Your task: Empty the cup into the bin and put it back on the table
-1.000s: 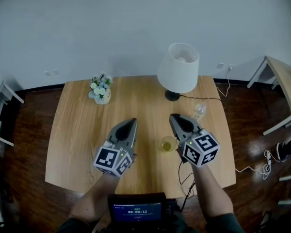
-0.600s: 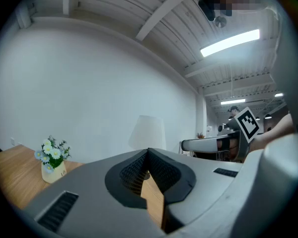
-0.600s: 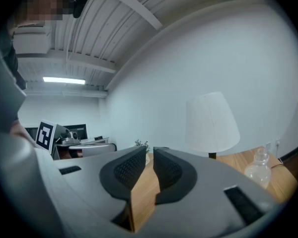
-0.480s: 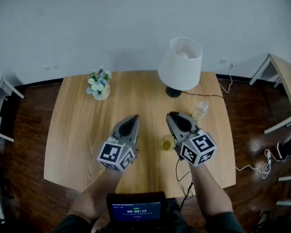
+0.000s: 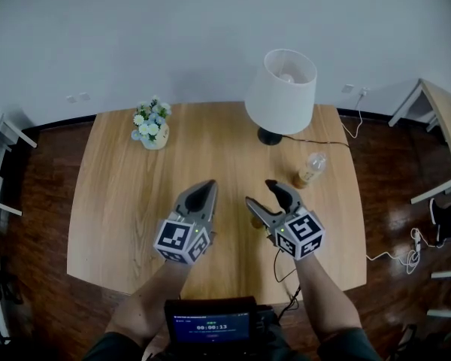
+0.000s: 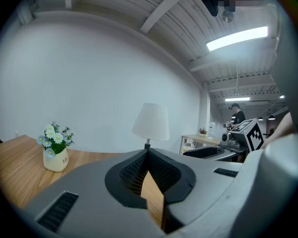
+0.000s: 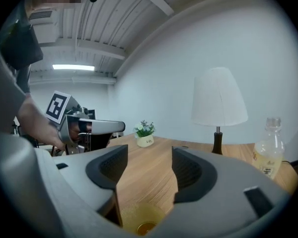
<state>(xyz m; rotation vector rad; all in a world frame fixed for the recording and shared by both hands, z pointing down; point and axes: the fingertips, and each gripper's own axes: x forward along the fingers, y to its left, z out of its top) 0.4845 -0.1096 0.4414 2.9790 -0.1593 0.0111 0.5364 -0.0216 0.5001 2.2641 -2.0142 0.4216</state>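
A small clear yellowish cup [image 7: 140,221] stands on the wooden table [image 5: 120,201], seen low between my right gripper's jaws in the right gripper view. From the head view the cup [image 5: 254,222] is mostly hidden under that gripper. My right gripper [image 5: 258,192] [image 7: 147,157] is open; its jaws have just been opening, and the pads stand either side of the cup without touching it. My left gripper [image 5: 207,183] [image 6: 148,150] hovers to the left of it with its jaws together and nothing in them.
A white-shaded lamp [image 5: 282,89] stands at the back of the table, with its cable running off to the right. A clear bottle [image 5: 310,168] is to the right and a flower pot [image 5: 152,130] at the back left. A screen device [image 5: 210,326] sits below the front edge.
The right gripper's jaws have opened from shut and come down over the cup. Both grippers have sunk a little towards the table.
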